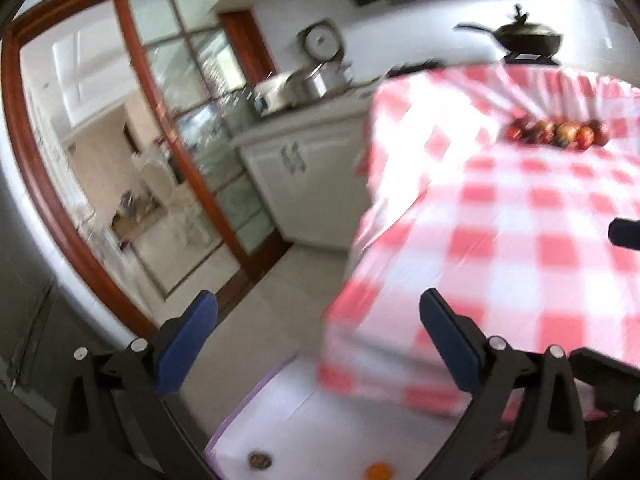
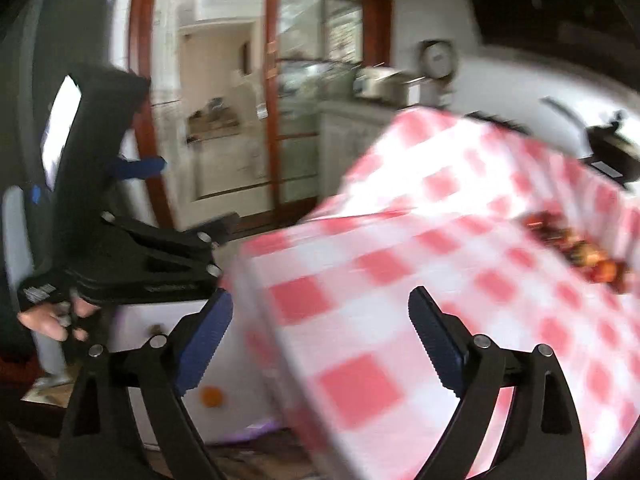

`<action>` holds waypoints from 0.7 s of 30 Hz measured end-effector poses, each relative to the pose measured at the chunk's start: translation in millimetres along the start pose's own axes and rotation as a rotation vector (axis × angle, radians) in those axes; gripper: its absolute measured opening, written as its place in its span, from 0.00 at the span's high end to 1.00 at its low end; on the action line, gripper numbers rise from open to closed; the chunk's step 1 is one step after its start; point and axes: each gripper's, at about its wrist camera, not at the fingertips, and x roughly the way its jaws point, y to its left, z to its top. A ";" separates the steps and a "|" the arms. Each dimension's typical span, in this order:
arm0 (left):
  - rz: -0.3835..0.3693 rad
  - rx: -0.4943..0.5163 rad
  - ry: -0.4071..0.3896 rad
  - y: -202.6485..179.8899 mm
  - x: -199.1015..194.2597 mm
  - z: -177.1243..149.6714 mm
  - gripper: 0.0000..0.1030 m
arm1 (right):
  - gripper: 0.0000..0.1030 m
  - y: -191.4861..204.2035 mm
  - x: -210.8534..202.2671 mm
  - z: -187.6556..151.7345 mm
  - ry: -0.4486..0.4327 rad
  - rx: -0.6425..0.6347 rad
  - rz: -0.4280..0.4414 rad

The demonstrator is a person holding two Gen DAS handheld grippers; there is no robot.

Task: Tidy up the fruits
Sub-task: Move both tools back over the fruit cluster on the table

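Left gripper (image 1: 318,344): jaws spread wide, nothing between the blue pads (image 1: 450,346). It hung off the near corner of the table, over floor and a white tray. Right gripper (image 2: 320,338): jaws likewise released and empty, angled across the checkered tablecloth (image 2: 460,280) at the table corner. Both views were smeared with motion blur.

Fruits: a cluster of red apples (image 1: 558,134) sat at the far side of the cloth, well apart from both grippers. In the right wrist view the same apples (image 2: 580,256) lay toward the right edge.

Risks, as judged: the cloth hung loose over the table edge, so a low finger crossing it could snag or drag it and roll the apples. Round fruit packed close could scatter if one were pinched off-centre. Blur suggested fast travel; overshooting into the pile seemed possible.

Containers: the white tray (image 1: 320,420), purple-rimmed, sat below the table corner. It held a small orange fruit (image 1: 378,471) and a brownish round item (image 1: 260,460), apart from each other; what the latter was could not be told.
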 end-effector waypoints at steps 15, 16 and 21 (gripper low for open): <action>-0.560 -0.045 0.065 -243.5 102.9 132.2 0.02 | 0.15 -274.7 -22.1 -75.1 0.043 0.592 -0.484; -0.570 -0.056 0.072 -257.3 113.4 138.6 0.02 | 0.15 -288.1 -22.2 -80.4 0.050 0.627 -0.498; -0.604 -0.161 0.095 -319.0 158.6 170.4 0.02 | 0.15 -358.6 -14.4 -90.1 0.061 0.769 -0.559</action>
